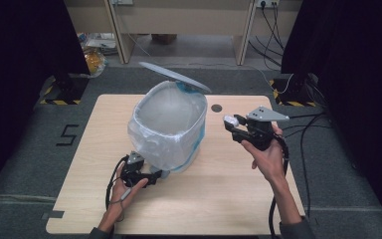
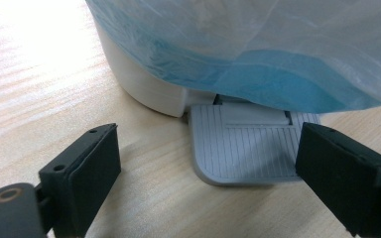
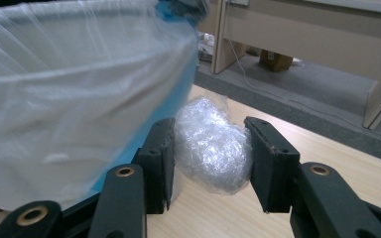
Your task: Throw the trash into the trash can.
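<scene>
Clear plastic wad (image 3: 212, 151) sits clenched between the right gripper (image 3: 209, 166) jaws; in the high view we see that gripper (image 1: 235, 127) right of centre, raised off the table (image 1: 219, 199), just right of the bin (image 1: 166, 127). Bin stands mid-frame, lined with a white bag (image 3: 69, 99), lid (image 1: 175, 76) tilted up at top. Left gripper (image 1: 154, 177) lies low at the bin's base, lower left, jaws released. Its own view shows the grey pedal (image 2: 243, 148) between the spread jaws, untouched.
</scene>
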`<state>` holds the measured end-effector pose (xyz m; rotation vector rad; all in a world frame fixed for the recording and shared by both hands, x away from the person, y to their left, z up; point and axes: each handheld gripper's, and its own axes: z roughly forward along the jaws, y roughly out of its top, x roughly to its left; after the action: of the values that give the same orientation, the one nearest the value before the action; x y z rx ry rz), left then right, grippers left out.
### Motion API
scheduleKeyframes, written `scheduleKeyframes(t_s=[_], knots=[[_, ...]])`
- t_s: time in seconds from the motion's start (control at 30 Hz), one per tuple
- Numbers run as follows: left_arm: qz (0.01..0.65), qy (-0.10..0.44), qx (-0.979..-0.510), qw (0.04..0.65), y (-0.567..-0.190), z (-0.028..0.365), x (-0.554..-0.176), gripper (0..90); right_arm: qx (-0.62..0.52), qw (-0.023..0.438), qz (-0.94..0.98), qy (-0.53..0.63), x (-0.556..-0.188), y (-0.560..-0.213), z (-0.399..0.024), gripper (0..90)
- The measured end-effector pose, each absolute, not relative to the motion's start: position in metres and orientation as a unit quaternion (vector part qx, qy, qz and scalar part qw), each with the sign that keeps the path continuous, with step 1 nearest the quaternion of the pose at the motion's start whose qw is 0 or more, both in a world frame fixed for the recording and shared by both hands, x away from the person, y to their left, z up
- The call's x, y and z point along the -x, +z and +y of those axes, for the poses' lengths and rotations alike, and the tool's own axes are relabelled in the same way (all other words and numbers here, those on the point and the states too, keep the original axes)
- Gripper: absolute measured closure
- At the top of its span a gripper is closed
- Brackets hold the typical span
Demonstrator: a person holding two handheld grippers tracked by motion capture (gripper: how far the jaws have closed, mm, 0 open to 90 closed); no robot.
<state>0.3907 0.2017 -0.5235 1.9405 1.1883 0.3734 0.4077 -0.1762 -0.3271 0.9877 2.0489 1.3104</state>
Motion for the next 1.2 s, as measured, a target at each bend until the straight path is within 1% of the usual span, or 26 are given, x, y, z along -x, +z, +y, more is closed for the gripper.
scheduleKeyframes(t_s=[0.33,0.67,0.9,1.2], knots=[[0.471,0.148,-0.769,0.406,-0.523,0.202,-0.391,9.6,-0.34,0.255,0.755,0.499,-0.408,-0.298,-0.156,56.5],[0.471,0.148,-0.769,0.406,-0.523,0.202,-0.391,9.6,-0.315,0.253,0.761,0.508,-0.409,-0.281,-0.127,56.5],[0.47,0.147,-0.77,0.406,-0.524,0.202,-0.391,9.6,-0.299,0.25,0.766,0.511,-0.414,-0.274,-0.105,56.5],[0.47,0.147,-0.77,0.406,-0.523,0.202,-0.391,9.8,-0.29,0.241,0.775,0.507,-0.422,-0.276,-0.079,56.5]])
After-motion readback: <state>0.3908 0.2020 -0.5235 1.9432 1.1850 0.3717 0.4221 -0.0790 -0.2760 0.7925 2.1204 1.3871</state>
